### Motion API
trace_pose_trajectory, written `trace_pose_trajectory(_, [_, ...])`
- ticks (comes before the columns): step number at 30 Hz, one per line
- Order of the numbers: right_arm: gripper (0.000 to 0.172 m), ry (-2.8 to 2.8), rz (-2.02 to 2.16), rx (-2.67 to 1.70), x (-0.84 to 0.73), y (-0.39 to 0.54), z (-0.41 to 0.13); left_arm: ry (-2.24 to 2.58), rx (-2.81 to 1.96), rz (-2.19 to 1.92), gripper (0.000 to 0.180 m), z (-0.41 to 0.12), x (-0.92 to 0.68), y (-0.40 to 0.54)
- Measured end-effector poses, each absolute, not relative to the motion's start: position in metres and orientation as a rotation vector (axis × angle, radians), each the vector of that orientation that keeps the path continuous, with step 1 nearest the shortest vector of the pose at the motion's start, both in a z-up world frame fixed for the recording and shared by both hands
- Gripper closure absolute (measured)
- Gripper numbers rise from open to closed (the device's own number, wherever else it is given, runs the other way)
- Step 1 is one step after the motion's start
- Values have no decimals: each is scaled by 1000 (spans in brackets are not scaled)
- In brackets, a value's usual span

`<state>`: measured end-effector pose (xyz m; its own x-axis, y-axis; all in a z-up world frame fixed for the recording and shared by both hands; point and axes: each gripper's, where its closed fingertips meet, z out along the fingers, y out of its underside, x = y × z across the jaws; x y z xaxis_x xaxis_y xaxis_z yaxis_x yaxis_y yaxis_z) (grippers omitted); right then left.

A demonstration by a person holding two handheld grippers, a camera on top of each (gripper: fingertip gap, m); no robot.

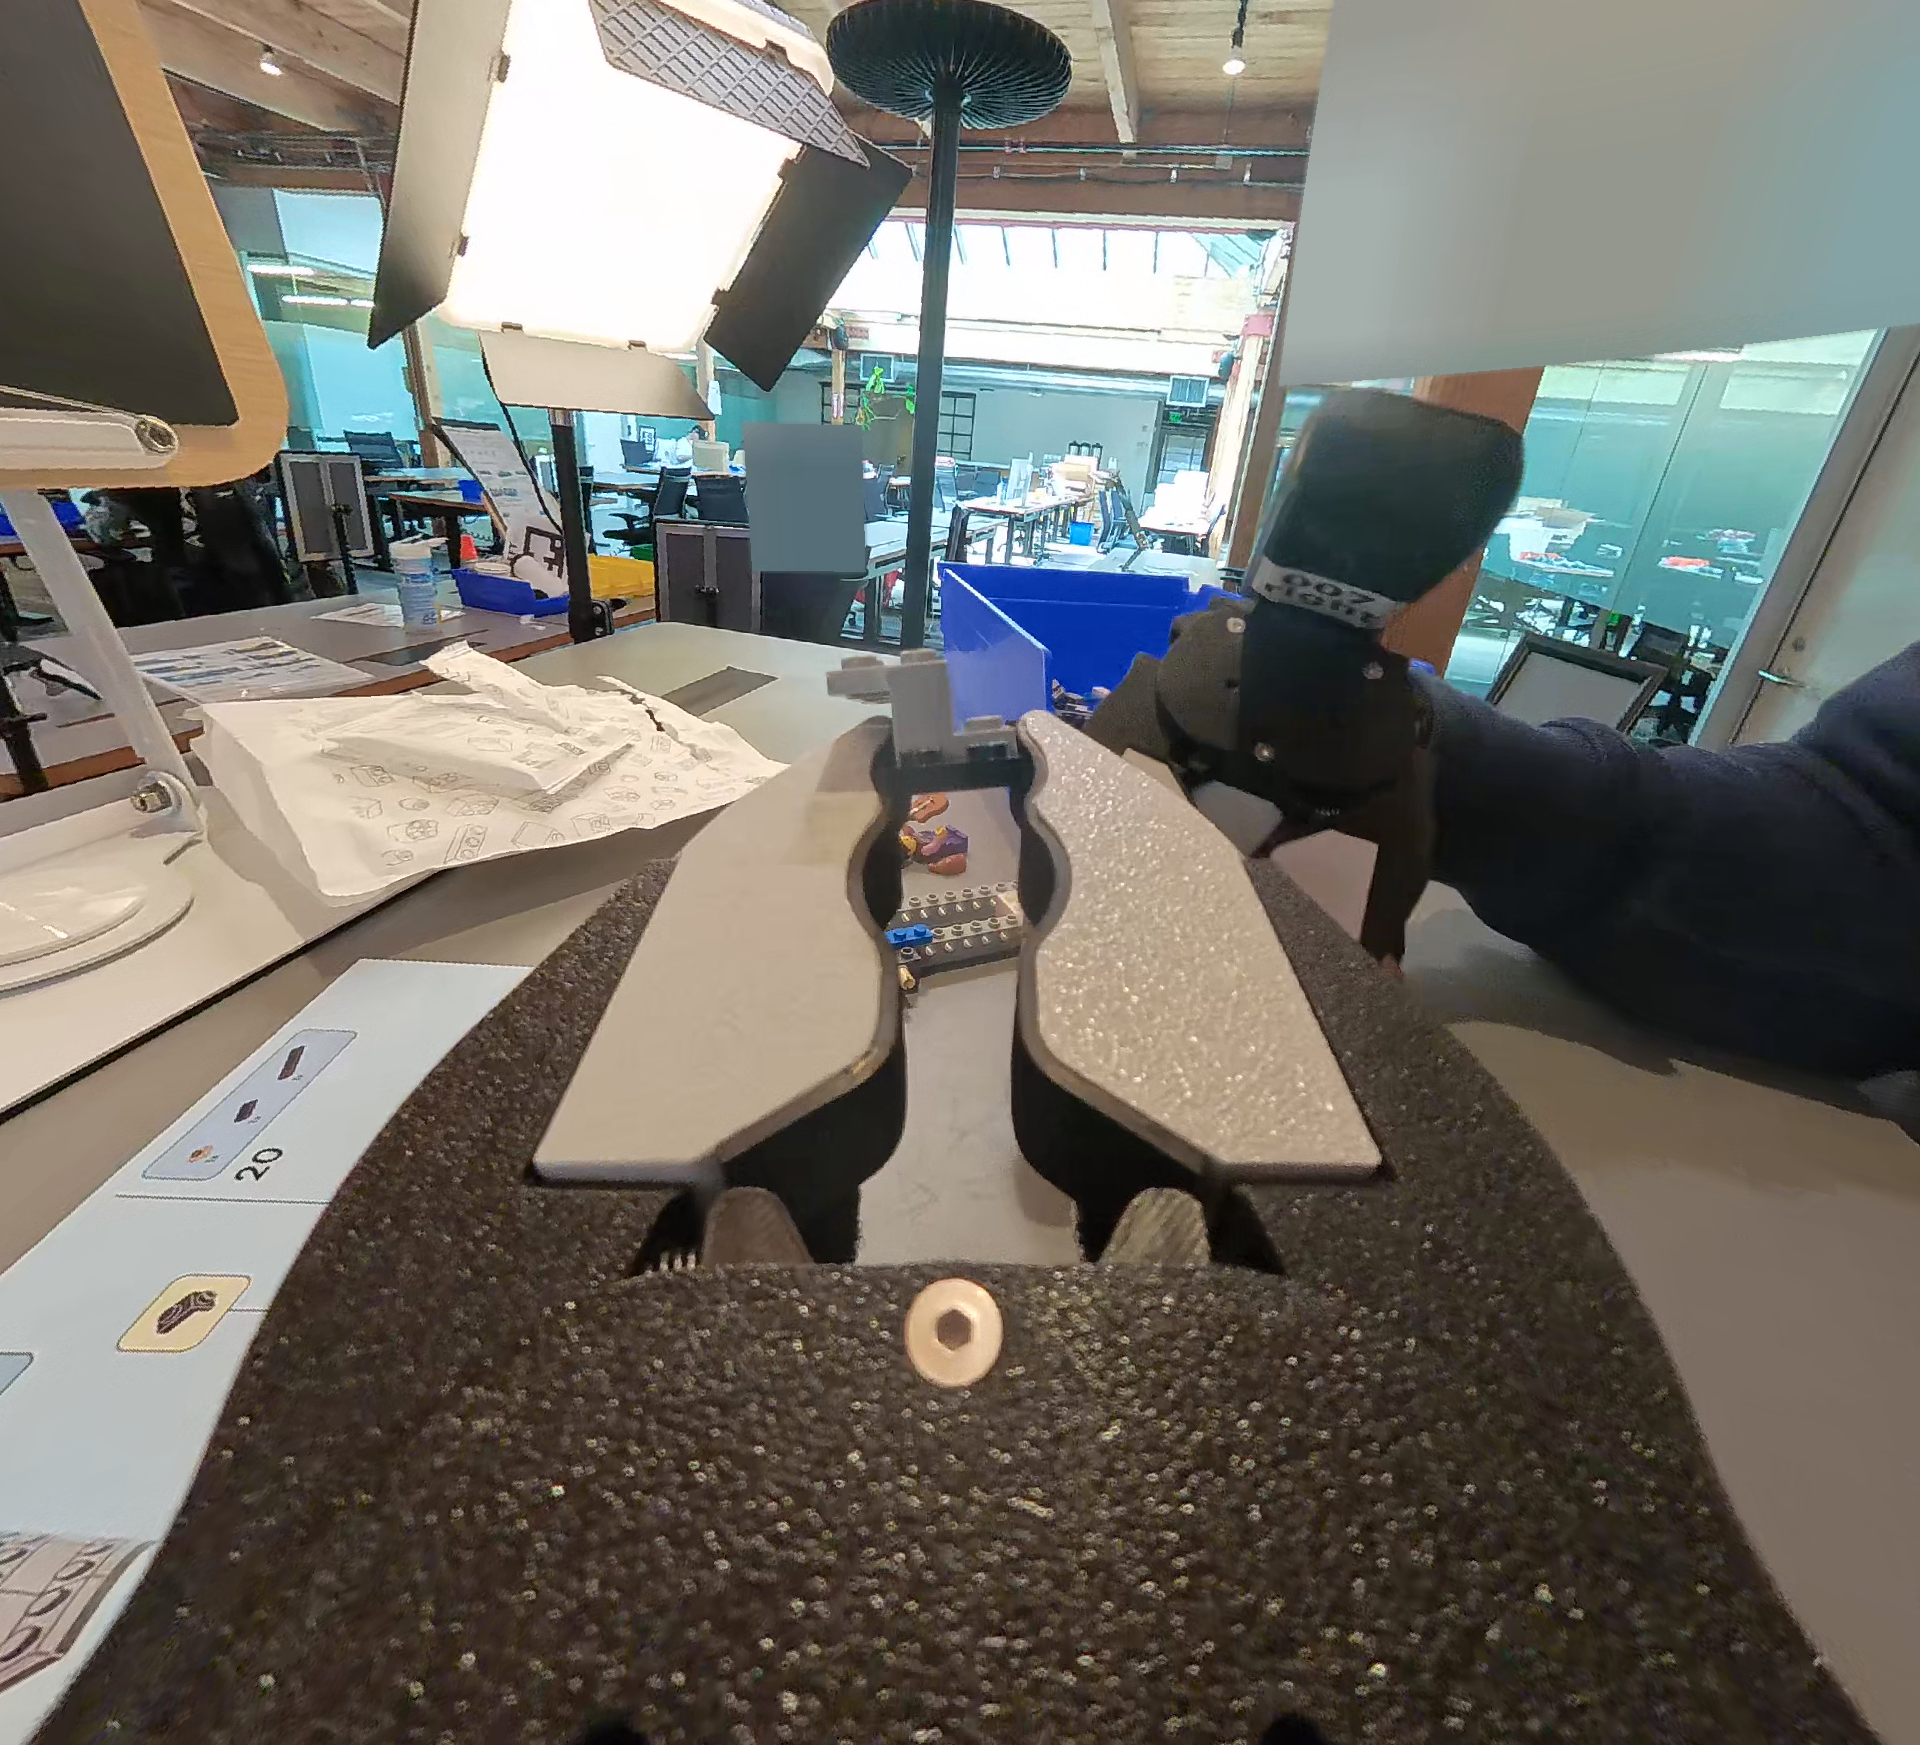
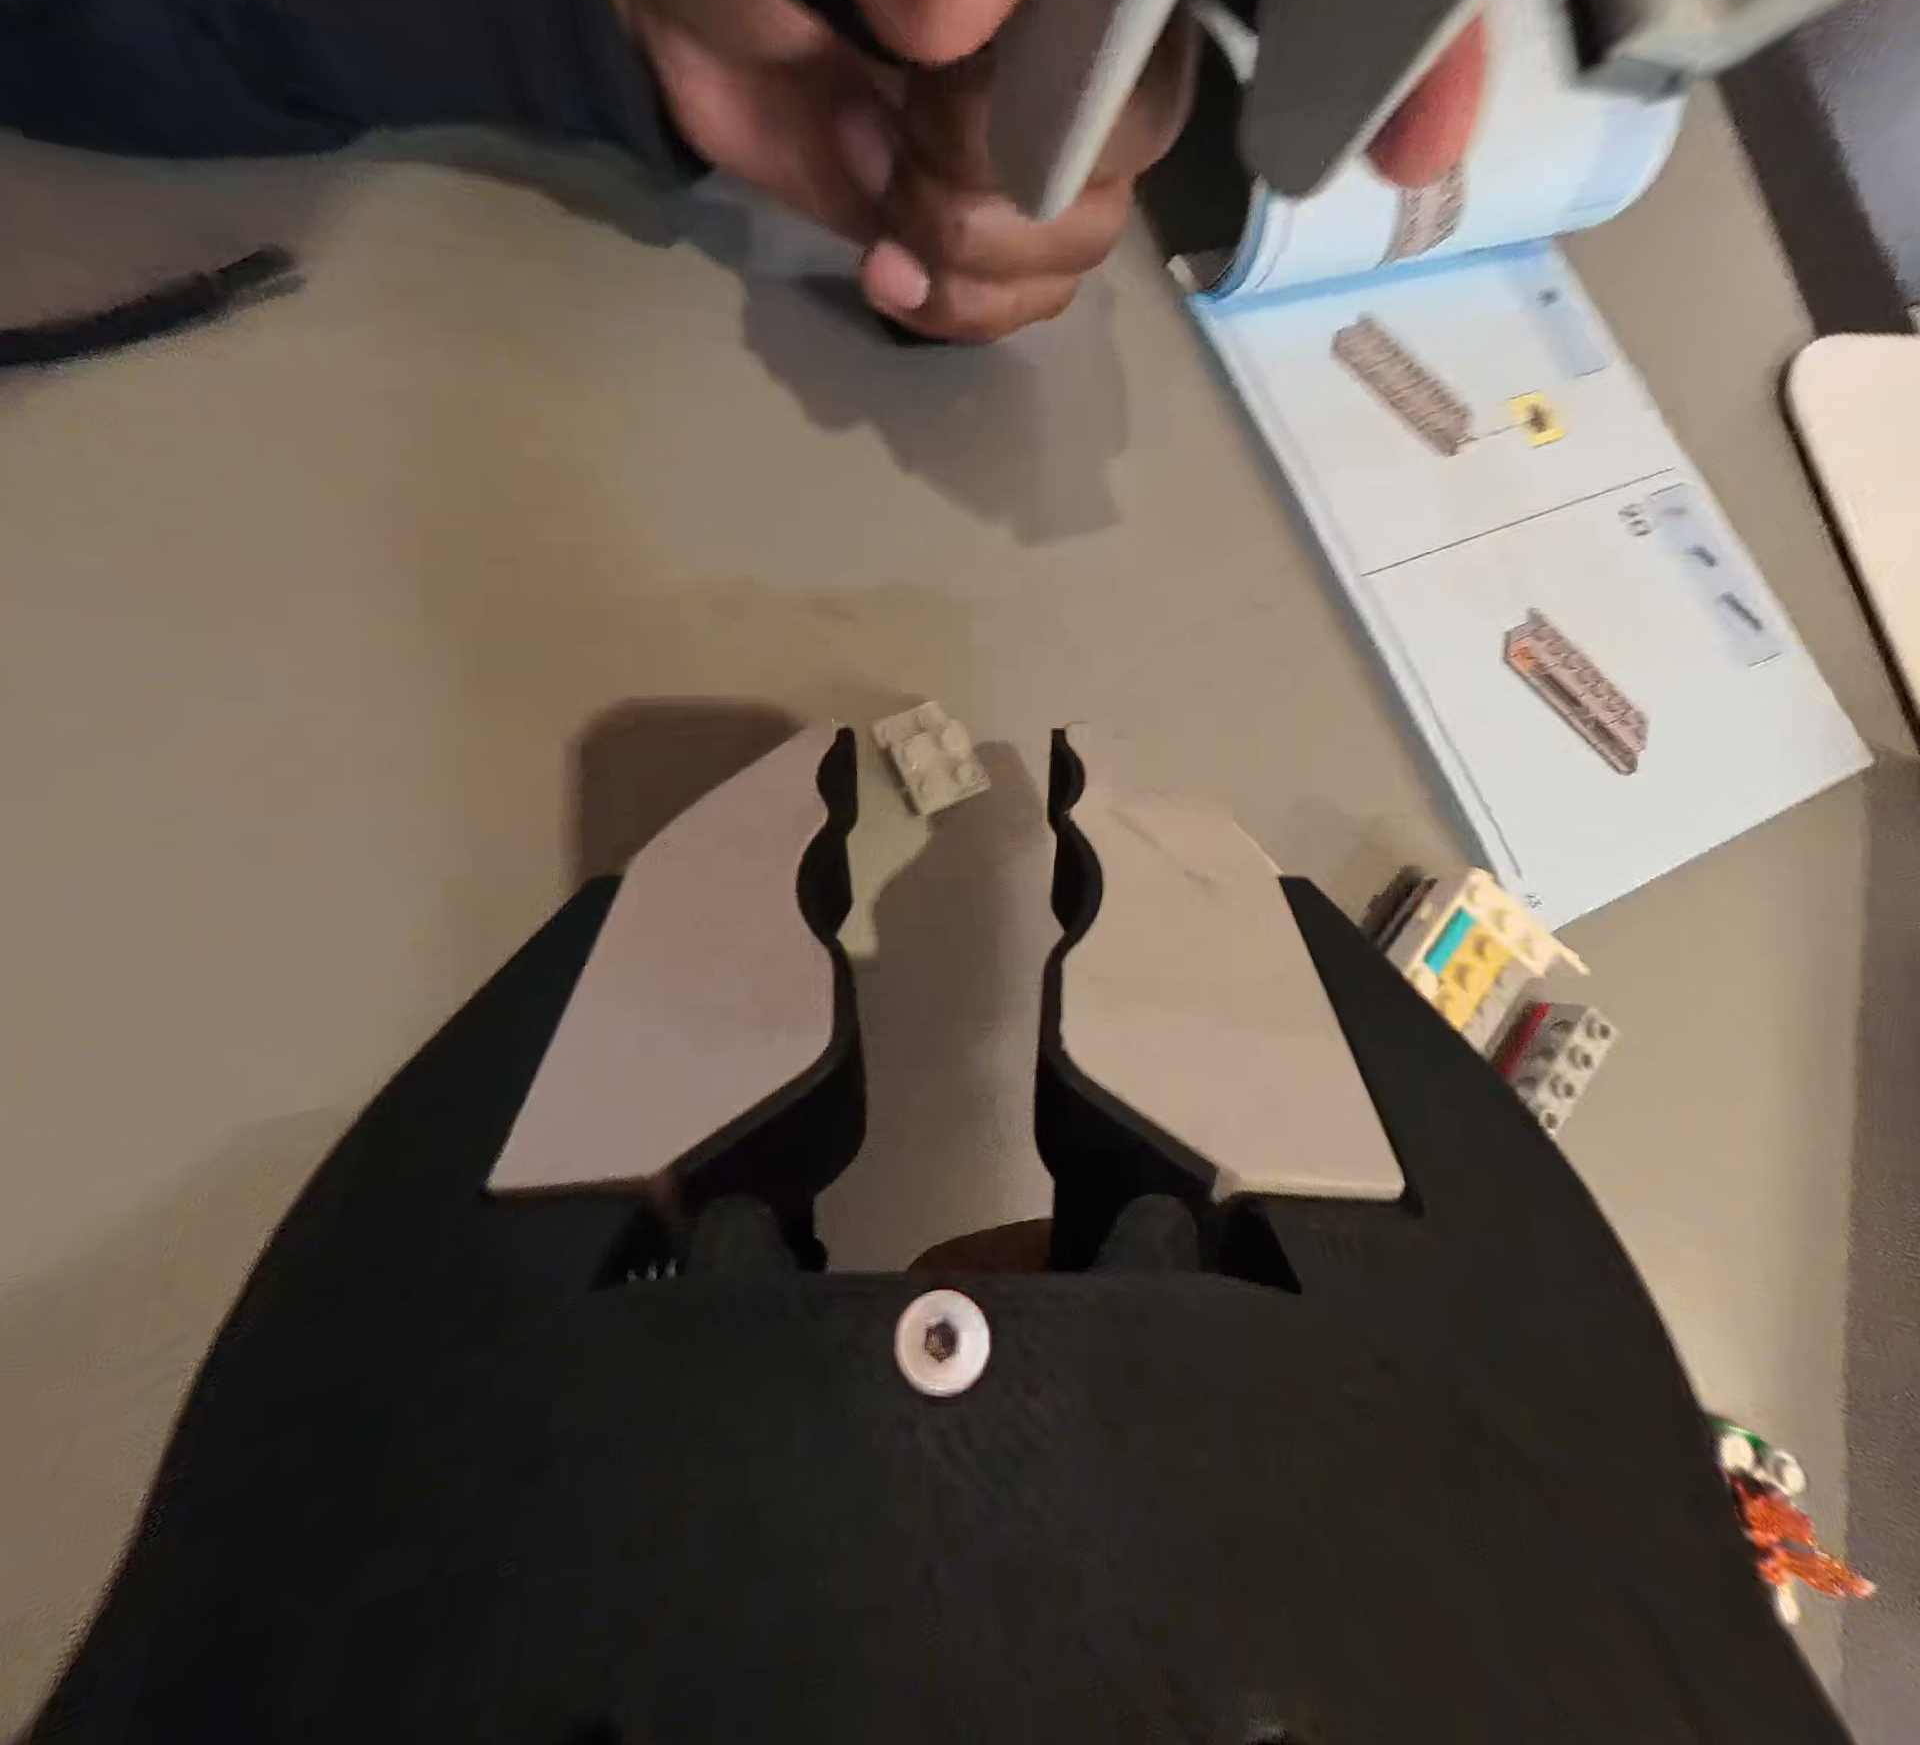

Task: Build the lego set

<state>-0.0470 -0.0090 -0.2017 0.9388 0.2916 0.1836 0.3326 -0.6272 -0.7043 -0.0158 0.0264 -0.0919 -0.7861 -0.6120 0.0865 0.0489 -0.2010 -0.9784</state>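
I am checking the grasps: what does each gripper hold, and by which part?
The left gripper pinches a small grey-and-black brick assembly by its black base plate. The right gripper holds nothing; a small grey plate lies loose between its open fingers.

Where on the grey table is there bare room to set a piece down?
Bare grey table spreads ahead and to the left of the right gripper, between the small grey plate and the hand. Crowded: the open booklet and brick assemblies to its right, the white paper bag, the blue bin.
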Motion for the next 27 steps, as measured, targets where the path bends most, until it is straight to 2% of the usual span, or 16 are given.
trace_pose_trajectory(3, [129,-476,-219,-2360,-37,-9,-216,1631,-658,-2043,163,-92,-16,26])
trace_pose_trajectory(9, [132,-405,-449,-2355,-10,1,-220,1634,-664,-2057,163,-92,-15,26])
trace_pose_trajectory(14, [134,-349,-278,-2316,-20,2,-215,1623,-663,-2072,163,-90,-15,27])
trace_pose_trajectory(21, [145,-73,-8,-2336,-27,11,-207,1616,-660,-2075,163,-90,-15,29])
trace_pose_trajectory(27, [145,-13,-48,-2425,-24,11,-219,1621,-656,-2074,163,-90,-14,29])
